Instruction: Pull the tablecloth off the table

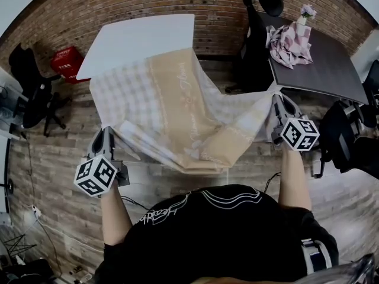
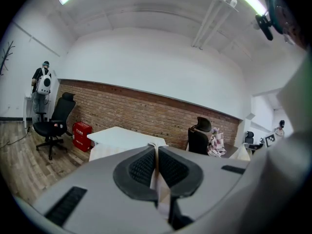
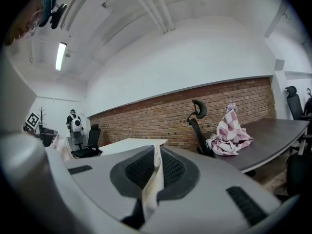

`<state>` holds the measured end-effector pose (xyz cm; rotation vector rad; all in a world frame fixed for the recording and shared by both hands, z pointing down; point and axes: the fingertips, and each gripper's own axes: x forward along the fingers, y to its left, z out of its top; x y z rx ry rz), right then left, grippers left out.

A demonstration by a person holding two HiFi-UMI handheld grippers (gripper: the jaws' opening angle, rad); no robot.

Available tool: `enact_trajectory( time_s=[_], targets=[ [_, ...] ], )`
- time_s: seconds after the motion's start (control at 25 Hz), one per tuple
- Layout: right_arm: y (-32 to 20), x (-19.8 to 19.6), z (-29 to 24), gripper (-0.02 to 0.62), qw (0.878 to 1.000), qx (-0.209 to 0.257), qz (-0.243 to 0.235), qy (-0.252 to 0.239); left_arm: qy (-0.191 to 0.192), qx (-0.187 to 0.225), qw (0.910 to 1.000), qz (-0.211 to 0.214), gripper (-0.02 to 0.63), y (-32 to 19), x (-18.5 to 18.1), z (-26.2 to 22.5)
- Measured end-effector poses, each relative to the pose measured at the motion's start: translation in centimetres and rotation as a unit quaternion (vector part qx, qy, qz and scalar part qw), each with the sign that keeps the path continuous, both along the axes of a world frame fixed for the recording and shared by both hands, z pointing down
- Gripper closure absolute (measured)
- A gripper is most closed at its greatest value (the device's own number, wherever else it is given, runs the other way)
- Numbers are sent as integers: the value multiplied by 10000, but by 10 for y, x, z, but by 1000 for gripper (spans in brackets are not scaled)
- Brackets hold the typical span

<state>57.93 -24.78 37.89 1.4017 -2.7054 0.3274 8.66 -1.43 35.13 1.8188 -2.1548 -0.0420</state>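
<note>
My left tongs (image 1: pixel 105 138) are clamped tight on one corner of the tablecloth (image 1: pixel 177 111); in the left gripper view a thin fold of beige cloth (image 2: pixel 156 172) is pinched between the two black pads (image 2: pixel 142 168). My right tongs (image 1: pixel 277 101) grip the other near corner the same way, with a pale strip of the cloth (image 3: pixel 153 179) squeezed between their pads (image 3: pixel 173 169)

Almost all of the tablecloth, beige down the middle with grey check at the sides, hangs on my side of the white worktop (image 1: pixel 142 37), stretched and sagging between the two tongs above the wooden floor (image 1: pixel 65 158). Its far end reaches the near edge of the white worktop; I cannot tell whether it lies on it

Left of the white worktop stands a red box (image 1: pixel 66 61) against the brick wall (image 1: pixel 148 2). Right of the white worktop is a black chair (image 1: pixel 256 34), and beyond that a dark worktop (image 1: pixel 323 70) carrying a crumpled pink checked cloth (image 1: pixel 290 43)
</note>
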Motion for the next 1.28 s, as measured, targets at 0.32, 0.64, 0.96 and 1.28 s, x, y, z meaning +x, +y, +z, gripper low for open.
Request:
enact_trajectory(
  time_s=[0.32,0.64,0.96,1.28],
  targets=[
    [45,-6,-8,598,10000,29,-26,89,180,-44,9997,179,600,26,0,13],
    [108,-22,-3,598,9993,-176,-33,341,219,-81,9996,170,600,77,-21,9],
    [179,-36,-10,597,9993,-140,-85,333,259,122,9995,157,600,139,-35,-2],
    [239,-52,-11,598,9997,-96,-180,107,181,143,9992,311,600,188,-25,-7]
  ],
)
